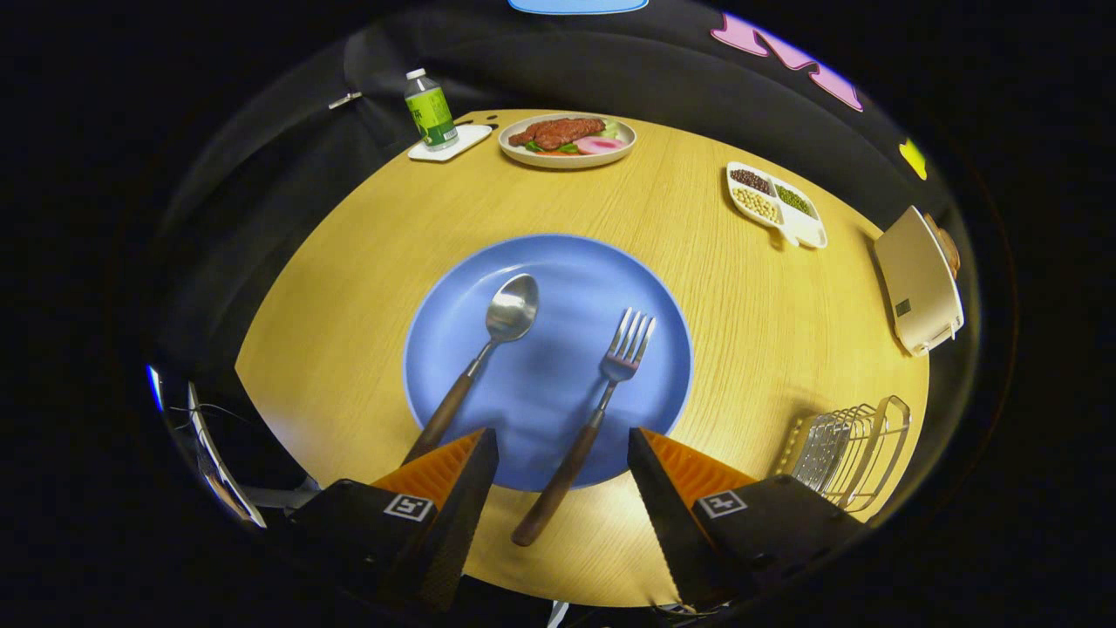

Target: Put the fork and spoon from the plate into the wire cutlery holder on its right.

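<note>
Fingers [488, 445] on the gripper [562, 440] are spread wide with nothing between them except the fork's wooden handle running down the gap, untouched. The blue plate [558, 262] sits just ahead of them, holding the spoon [488, 349] on the left and the fork [593, 410] on the right, both with metal heads pointing away and brown handles toward the fingers; the fork's handle hangs past the plate rim onto the round wooden table [758, 314]. The wire cutlery holder [850, 449] sits off to the right near the table edge, looks empty. Farther back there's a plate of meat [567, 139], a green-label bottle [430, 109] on a white coaster [453, 144], a divided dish of beans [776, 205] and a cream appliance [917, 279]. Lots of bare table between plate and holder.
</note>
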### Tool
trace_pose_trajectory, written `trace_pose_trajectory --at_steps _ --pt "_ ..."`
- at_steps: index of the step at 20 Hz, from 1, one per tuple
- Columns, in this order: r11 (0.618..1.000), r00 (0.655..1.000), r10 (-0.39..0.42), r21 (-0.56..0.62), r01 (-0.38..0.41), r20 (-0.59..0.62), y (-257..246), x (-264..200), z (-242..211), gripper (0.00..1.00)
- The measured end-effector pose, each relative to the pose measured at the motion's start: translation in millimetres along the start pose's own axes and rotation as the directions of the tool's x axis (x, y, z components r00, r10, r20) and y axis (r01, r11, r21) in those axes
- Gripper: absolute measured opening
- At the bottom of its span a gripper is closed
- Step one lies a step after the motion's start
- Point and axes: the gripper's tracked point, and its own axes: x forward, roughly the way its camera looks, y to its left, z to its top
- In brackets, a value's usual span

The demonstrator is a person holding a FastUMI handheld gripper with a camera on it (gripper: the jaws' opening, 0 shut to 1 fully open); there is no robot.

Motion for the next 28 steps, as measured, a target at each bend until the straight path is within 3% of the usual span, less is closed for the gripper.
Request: trace_pose_trajectory --at_steps 3,5,8,11,13,17,20,28 --pt "1.000 0.999 0.002 0.012 -0.002 -0.038 2 12 -1 0.81" --pt "1.000 0.998 0.003 0.031 -0.001 -0.070 2 19 -3 0.67" --pt "0.996 0.993 -0.004 0.091 0.015 -0.115 -1 24 -6 0.38" --pt "0.990 0.989 -0.011 0.135 0.031 -0.145 -3 23 -3 0.32" --pt "0.990 0.988 0.023 0.140 -0.002 -0.150 -3 29 -4 0.17" --pt "0.977 0.983 0.113 0.197 -0.084 -0.144 -1 25 -2 0.11" --pt "0.976 0.983 0.147 0.176 -0.126 -0.114 -2 8 2 0.08" --pt "0.987 0.983 0.143 0.095 -0.132 -0.119 -49 -94 4 0.08"
